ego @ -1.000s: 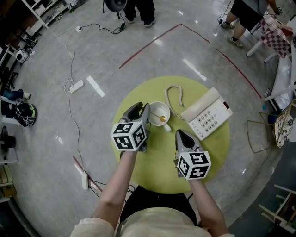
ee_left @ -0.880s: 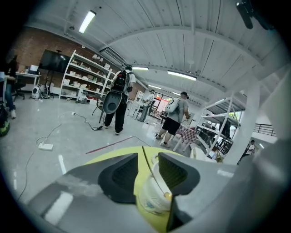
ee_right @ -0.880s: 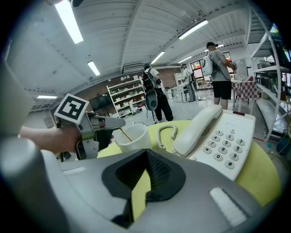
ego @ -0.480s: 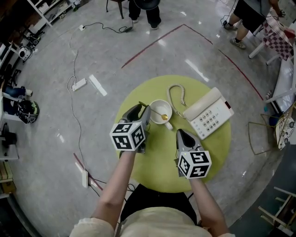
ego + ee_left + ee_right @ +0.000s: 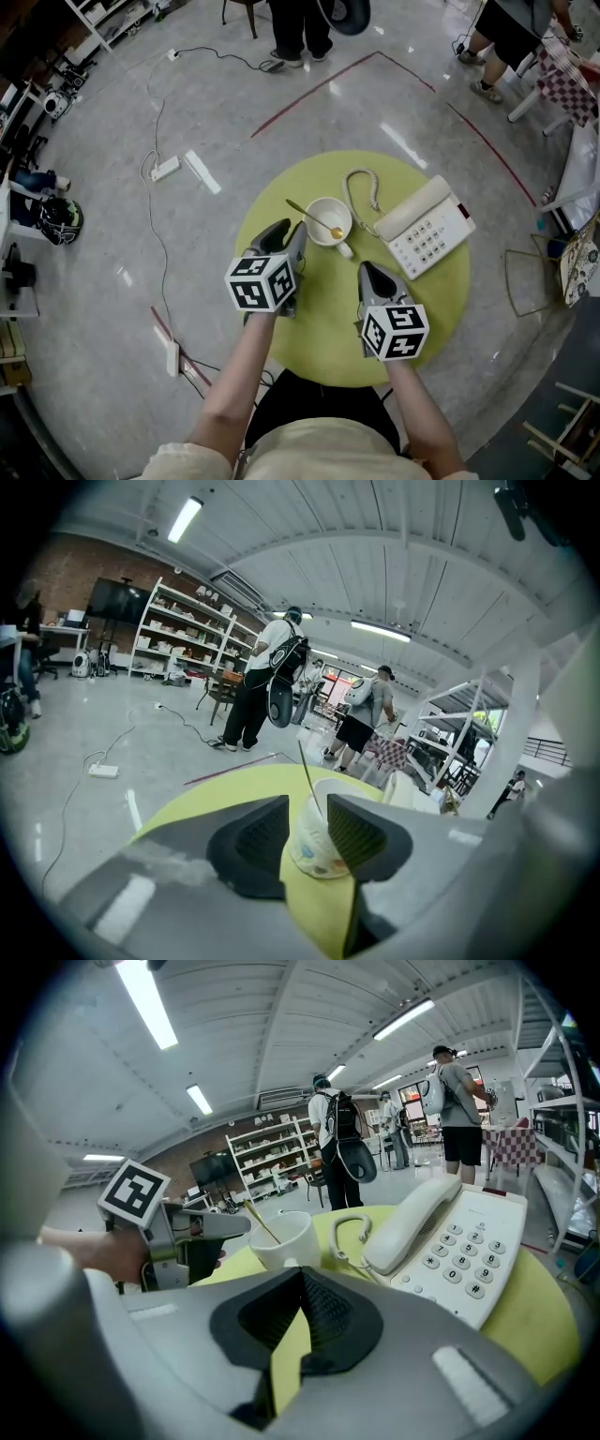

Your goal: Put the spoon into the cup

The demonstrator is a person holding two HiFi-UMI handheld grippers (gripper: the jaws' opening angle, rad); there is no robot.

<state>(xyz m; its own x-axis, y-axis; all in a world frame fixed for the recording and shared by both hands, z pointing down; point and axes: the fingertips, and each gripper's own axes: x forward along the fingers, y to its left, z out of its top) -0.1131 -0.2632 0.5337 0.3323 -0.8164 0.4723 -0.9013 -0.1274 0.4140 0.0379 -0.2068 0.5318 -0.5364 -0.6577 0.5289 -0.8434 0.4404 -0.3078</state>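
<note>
A power strip lies on the grey floor, well to the left of a round yellow-green table. Over the table's left part the left gripper is held, pointed away from the person and somewhat downward. Its jaws are spread wide, having just been opening, and nothing is pressed by the pads. In the left gripper view the cup is framed in the gap, just ahead of the tips.

The spoon is already in the white cup, which stands upright near the middle of the table. The bowl end is sunk inside, toward the near right wall, and the handle is leaned over the far left rim. From above, the long axis is thus laid on a diagonal, from the upper left down to the lower right, with the free handle end pointed up and left, past the rim. In the left gripper view the handle is seen as a thin, nearly upright line.

To the right of the cup and nearer the person, the right gripper is held over the table. Its jaws are closed tip to tip, with nothing between them.

Farthest right, a white phone is laid flat, its coiled cord curled beside the cup.
</note>
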